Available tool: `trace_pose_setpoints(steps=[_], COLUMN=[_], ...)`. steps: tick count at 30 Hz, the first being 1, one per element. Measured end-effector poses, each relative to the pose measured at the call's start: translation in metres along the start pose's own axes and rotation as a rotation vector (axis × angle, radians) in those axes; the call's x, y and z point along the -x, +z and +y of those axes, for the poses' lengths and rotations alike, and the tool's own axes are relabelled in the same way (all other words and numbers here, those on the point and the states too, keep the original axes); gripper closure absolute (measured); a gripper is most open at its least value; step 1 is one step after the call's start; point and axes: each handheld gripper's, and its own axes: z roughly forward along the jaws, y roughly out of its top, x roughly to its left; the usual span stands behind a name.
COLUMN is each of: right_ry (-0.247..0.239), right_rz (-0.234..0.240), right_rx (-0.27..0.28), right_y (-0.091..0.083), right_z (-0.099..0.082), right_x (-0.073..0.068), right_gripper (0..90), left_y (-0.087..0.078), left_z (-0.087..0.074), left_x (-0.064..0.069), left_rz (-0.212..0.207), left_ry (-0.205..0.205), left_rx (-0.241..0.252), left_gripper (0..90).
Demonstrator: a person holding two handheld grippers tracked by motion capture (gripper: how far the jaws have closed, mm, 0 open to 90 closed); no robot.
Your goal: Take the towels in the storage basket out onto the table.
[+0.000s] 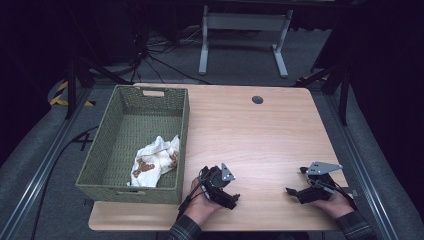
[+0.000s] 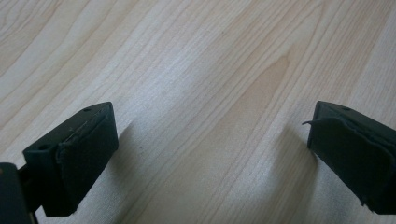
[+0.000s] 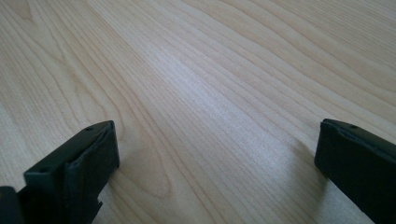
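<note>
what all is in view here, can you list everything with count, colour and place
basket: one, green woven, left part of the table
cloth: one, white with brown stains, crumpled inside the basket near its front right corner
table: one, light wood, centre of the high view
cable hole: one, dark, round, far side of the table top
desk frame: one, white, on the floor behind the table
left hand-held gripper: one, black, jaws open over bare wood, near edge beside the basket
right hand-held gripper: one, black, jaws open over bare wood, near right edge
sleeves: two, dark plaid, bottom edge
</note>
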Motion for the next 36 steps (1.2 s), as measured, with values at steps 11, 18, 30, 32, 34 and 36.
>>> trace_pose_setpoints(steps=[11,18,30,32,34,36], right_ry=[0.002,0.002,-0.001,-0.004,-0.004,-0.004], right_rz=[-0.001,-0.001,0.001,-0.001,-0.001,-0.001], right_rx=[0.002,0.002,-0.001,-0.001,-0.001,-0.001], right_y=[0.000,0.000,0.000,0.000,0.000,0.000], right_z=[0.000,0.000,0.000,0.000,0.000,0.000], right_x=[0.000,0.000,-0.001,0.000,0.000,0.000], right_gripper=[0.1,0.1,0.0,0.1,0.1,0.1], left_y=[-0.010,-0.017,-0.024,-0.024,-0.025,-0.026], left_z=[0.004,0.008,0.013,0.013,0.013,0.015], left_x=[-0.003,-0.004,-0.007,-0.008,-0.007,-0.006], left_rz=[-0.004,-0.011,-0.043,-0.051,-0.064,-0.062], left_ry=[-0.028,-0.038,-0.047,-0.050,-0.056,-0.049], left_rx=[0.023,0.044,0.067,0.060,0.063,0.058], left_gripper=[2.0,2.1,2.5,2.6,2.7,2.7])
